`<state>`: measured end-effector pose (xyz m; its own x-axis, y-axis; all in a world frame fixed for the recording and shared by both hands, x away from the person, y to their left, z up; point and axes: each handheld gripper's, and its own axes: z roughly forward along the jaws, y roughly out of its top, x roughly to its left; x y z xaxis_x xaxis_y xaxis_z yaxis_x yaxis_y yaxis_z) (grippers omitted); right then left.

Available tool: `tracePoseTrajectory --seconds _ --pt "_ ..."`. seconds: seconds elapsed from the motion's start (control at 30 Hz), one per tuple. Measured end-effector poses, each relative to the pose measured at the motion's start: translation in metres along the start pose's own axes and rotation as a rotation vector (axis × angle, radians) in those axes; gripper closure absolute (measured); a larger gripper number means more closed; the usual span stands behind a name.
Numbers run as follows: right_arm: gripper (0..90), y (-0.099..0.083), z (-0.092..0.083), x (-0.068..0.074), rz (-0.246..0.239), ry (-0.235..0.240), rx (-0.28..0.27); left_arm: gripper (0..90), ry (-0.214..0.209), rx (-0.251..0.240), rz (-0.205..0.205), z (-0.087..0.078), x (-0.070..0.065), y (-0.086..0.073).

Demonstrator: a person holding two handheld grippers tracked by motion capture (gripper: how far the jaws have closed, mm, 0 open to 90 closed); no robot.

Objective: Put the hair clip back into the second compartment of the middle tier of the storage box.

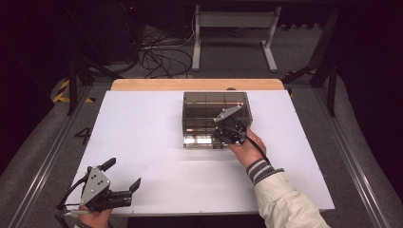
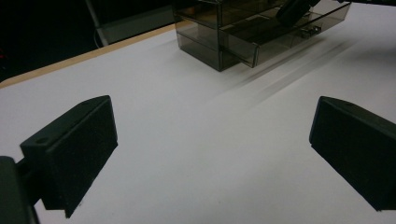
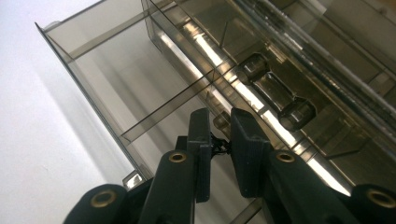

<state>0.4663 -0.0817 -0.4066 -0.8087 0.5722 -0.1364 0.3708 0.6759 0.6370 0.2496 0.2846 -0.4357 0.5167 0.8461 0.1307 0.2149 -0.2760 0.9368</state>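
A smoky see-through drawer box (image 1: 216, 107) stands on the white table (image 1: 142, 142) right of centre. Its bottom drawer (image 1: 202, 140) is pulled out a little toward me. My right gripper (image 1: 228, 132) hovers over the open drawer's right part. In the right gripper view its jaws (image 3: 219, 128) are almost together, pinching a small black thing (image 3: 218, 145) above a divided drawer compartment (image 3: 154, 107); what the thing is I cannot tell. My left gripper (image 1: 123, 174) rests near the table's front left edge, open and holding nothing (image 2: 210, 130). The box (image 2: 219, 42) is far ahead of it.
A wooden strip (image 1: 190, 84) runs along the table's far edge behind the box. Beyond it, on the floor, are cables (image 1: 161, 52) and a white table frame (image 1: 233, 21). A bare white surface lies between the left gripper and the box.
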Motion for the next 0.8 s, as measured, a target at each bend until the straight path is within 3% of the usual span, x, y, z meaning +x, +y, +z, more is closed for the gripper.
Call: tracePoseTrajectory --seconds 0.47,0.8 --pt "78.6 -0.0001 0.0055 0.0004 -0.005 0.002 0.031 1.7 -0.003 0.001 -0.001 0.0004 0.0005 -0.0001" --pt "74.3 0.0 0.0044 0.0005 -0.007 0.004 0.021 1.7 -0.003 0.002 -0.003 0.0004 0.0006 -0.0001"
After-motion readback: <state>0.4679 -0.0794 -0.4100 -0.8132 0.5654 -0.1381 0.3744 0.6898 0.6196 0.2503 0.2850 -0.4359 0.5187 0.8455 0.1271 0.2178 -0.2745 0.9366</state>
